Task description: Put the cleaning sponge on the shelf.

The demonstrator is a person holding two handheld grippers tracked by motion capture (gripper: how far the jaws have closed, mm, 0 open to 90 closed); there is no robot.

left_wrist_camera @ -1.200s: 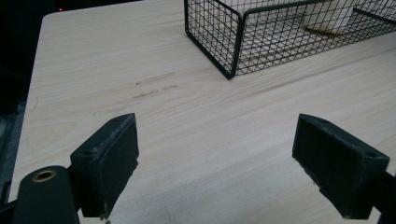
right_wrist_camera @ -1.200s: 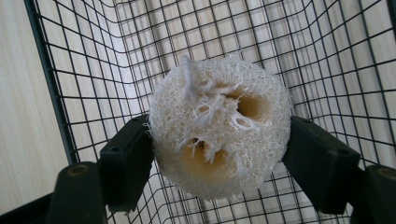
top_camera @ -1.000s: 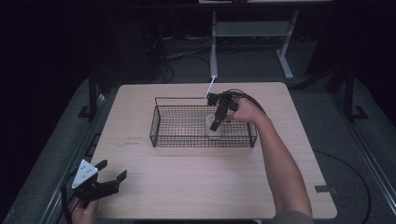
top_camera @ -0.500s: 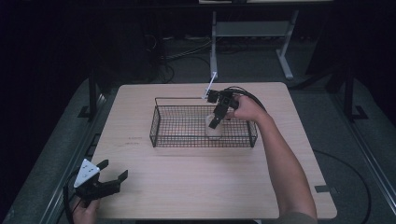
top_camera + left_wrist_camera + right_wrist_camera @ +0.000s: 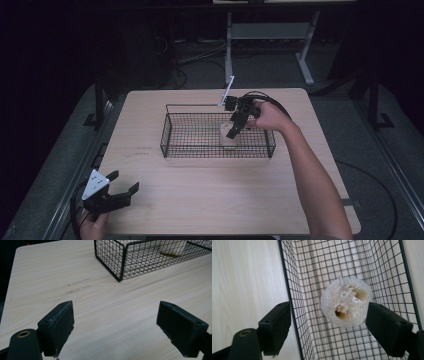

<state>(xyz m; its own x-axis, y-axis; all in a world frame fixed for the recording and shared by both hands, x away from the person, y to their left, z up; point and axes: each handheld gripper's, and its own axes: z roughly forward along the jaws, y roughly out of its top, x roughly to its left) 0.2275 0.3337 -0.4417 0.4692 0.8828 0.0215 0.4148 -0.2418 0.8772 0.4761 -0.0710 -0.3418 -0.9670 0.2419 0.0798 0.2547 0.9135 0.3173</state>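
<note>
Loofah piece (image 5: 347, 305): pale and round, standing on the floor of the black wire basket (image 5: 170, 135), near its right end.
Right gripper (image 5: 234, 126): above the loofah inside the basket, pointing down; jaws apart and gripping nothing, the loofah below and between them, so it looks set down there.
Left gripper (image 5: 120, 192): idle at the near left corner of the wooden table (image 5: 200, 200), jaws wide and empty, well clear of the basket.
</note>
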